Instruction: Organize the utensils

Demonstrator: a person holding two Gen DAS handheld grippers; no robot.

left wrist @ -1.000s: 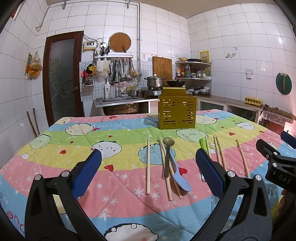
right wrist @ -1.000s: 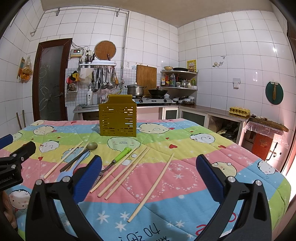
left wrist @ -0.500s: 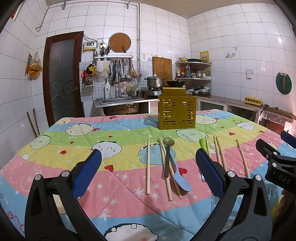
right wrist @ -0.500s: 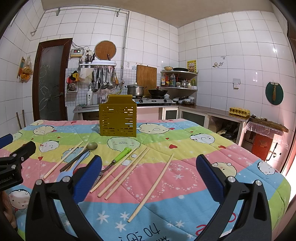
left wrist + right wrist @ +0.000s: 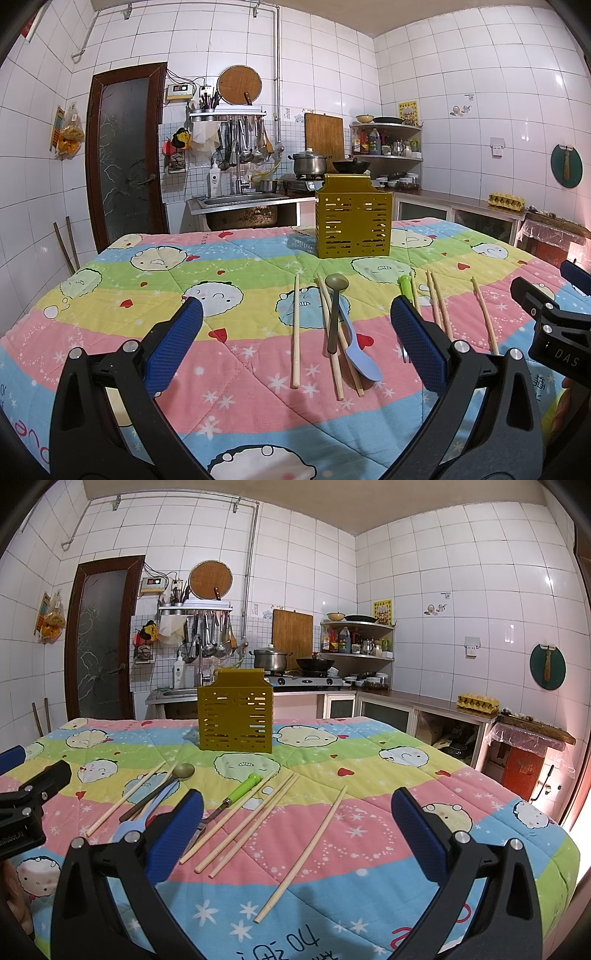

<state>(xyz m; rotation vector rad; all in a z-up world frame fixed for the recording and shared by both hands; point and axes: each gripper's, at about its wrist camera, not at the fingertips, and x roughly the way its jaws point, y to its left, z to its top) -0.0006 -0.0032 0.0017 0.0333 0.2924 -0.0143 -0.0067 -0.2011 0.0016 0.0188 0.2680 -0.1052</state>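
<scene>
Nothing is held yet in the left wrist view: the left gripper (image 5: 295, 334) is seen with fingers spread wide above the counter (image 5: 110, 295), so the opening step, choosing a utensil, is judged to be in hand. Chopsticks (image 5: 295, 328), a dark spoon (image 5: 335, 310) and a blue spoon (image 5: 356, 343) are laid near the middle. The yellow holder (image 5: 352, 225) is set toward the far edge; its contents cannot be told.

In the right wrist view, the right gripper (image 5: 297, 825) is likewise spread, empty. A green-handled fork (image 5: 236, 794) and a lone chopstick (image 5: 306, 849) are laid nearer. A descent and pinch on one piece is called for next.
</scene>
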